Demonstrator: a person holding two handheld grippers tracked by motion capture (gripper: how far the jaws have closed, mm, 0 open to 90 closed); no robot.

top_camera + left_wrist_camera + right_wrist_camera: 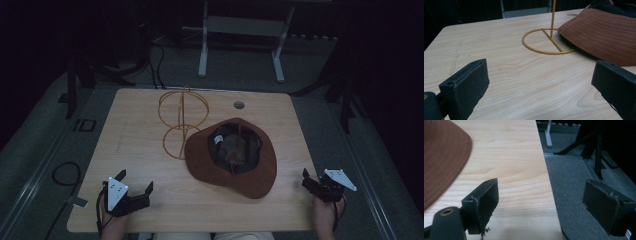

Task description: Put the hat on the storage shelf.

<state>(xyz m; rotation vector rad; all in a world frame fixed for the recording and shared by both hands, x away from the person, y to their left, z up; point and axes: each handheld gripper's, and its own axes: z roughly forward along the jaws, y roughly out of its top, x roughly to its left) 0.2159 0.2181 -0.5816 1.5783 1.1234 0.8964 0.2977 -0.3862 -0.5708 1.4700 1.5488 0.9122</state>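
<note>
The left gripper rests near the front left corner of the tabletop, its jaws spread wide with nothing between them. The right gripper sits at the front right corner, jaws likewise apart and empty — one of them hangs past the table's right edge, over the grey floor.

The work at hand looks like putting the brown hat onto the wire hat stand. The hat lies crown down, right of centre, its dark lining facing up and its brim overlapping the stand's round base. The stand rises toward the back edge, left of the hat. Neither gripper touches anything, so I judge this to be the start: the reach has not begun.

The next move probably calls for both grippers to come in toward the brim, one on each side, and pinch the soft fabric without dragging the light stand along. The hat must then be turned over before it can sit on the top hoops.

The left gripper view shows what the high view cannot — the brim lying over the base ring close up, and the thin upright post. The right gripper view gives the brim's stitched edge and the table's edge. The high view alone shows the stand's globe-shaped top and the hat's inside.
</note>
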